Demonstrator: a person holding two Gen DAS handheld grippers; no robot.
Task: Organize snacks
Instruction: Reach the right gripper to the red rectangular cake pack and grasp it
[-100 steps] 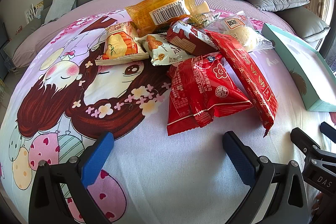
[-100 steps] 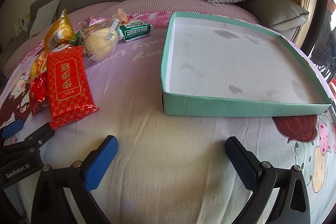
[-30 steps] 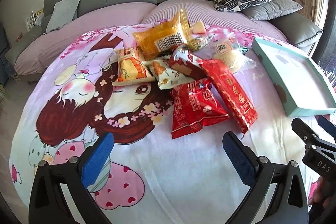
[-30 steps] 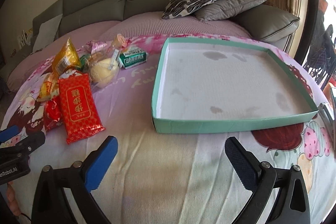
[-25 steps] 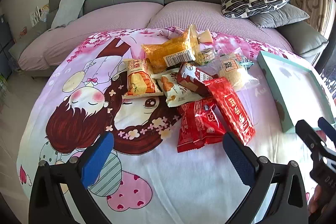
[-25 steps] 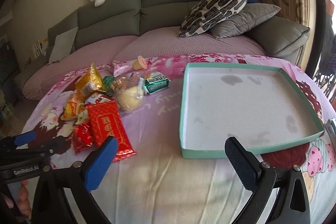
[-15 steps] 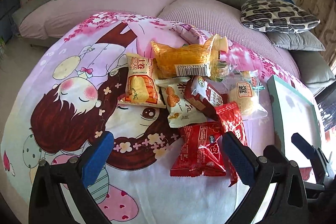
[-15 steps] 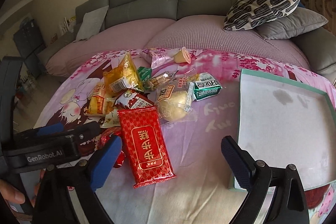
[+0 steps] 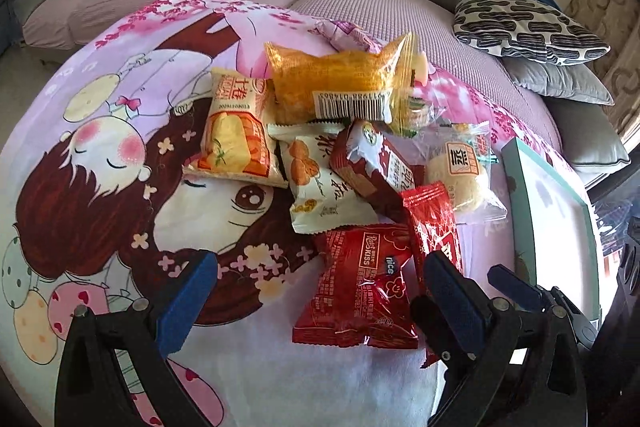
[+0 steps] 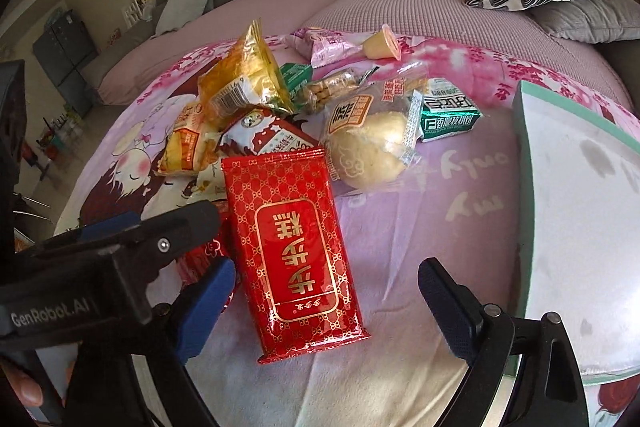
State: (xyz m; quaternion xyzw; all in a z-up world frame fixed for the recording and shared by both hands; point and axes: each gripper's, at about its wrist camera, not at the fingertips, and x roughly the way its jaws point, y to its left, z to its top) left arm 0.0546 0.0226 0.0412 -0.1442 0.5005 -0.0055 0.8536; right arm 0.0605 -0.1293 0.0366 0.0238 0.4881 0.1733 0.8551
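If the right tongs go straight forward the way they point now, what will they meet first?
Most likely the long red packet with gold characters: it lies between the open right tongs, directly ahead. Beyond it comes the clear-wrapped bun. Height above the blanket is hard to judge.

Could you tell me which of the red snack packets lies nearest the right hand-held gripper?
The long red packet with gold lettering, lying between its open fingers; the other red packets sit farther left.
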